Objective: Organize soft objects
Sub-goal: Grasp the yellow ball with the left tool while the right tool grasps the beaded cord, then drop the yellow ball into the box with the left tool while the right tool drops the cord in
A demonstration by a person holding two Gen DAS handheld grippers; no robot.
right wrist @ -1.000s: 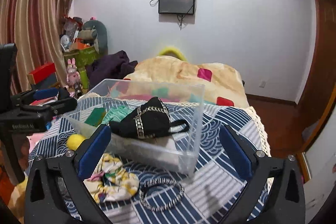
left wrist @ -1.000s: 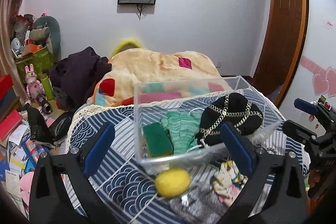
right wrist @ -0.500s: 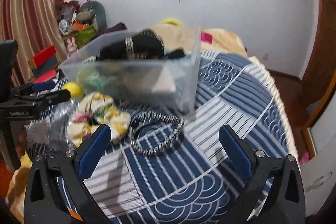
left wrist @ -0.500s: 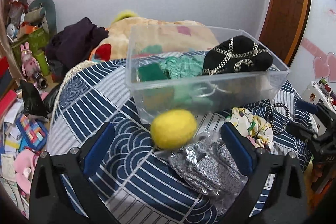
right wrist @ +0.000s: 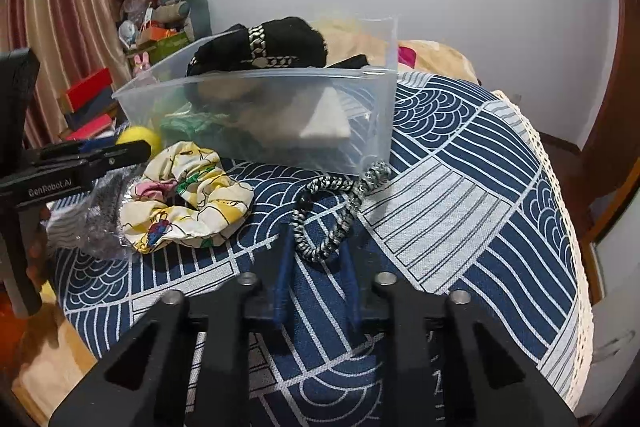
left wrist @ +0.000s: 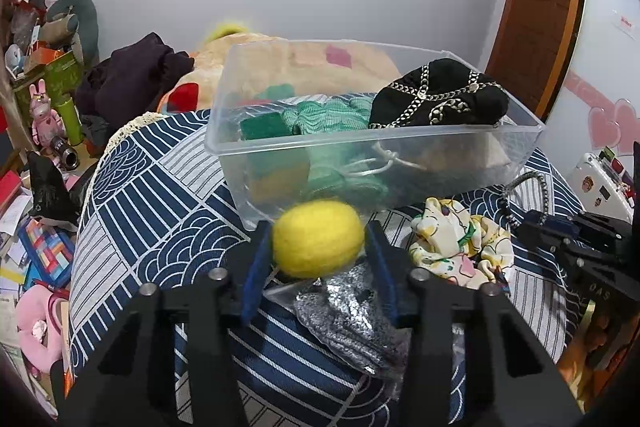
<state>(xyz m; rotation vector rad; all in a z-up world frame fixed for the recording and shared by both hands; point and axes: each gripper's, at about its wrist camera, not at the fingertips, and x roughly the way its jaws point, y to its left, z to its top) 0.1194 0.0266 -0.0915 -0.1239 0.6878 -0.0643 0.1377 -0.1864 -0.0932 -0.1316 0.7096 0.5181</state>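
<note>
Both grippers closed in since the earlier frames: jaws were spread wide a second ago, now each is pinched on an item.

Left gripper is clamped on the yellow felt ball, blue pads pressing its two sides. Ball is fuzzy, slightly oval, sitting just in front of the clear plastic bin, near wall almost touching it. Below the ball lies a silvery grey mesh pouch in crinkly plastic, right of that a floral scrunchie.

Bin already holds a green sponge, a mint knit piece and a black chain-trimmed hat piled above the rim.

Right gripper is narrowed onto the near loop of the black-and-white braided hair tie, which lies on the blue patterned tablecloth just in front of the bin; far end touches the bin wall.

Risks:
- ball is round and springy, held only at its sides; a tilt or loose squeeze on the lift could let it pop out and roll off the table.
- left pads sit close over the pouch plastic, could snag and drag it.
- hair tie grip looks thin, only one strand between the pads; it may slip out or catch the cloth.
- hat heaped over the rim could be knocked out when dropping things in.
</note>
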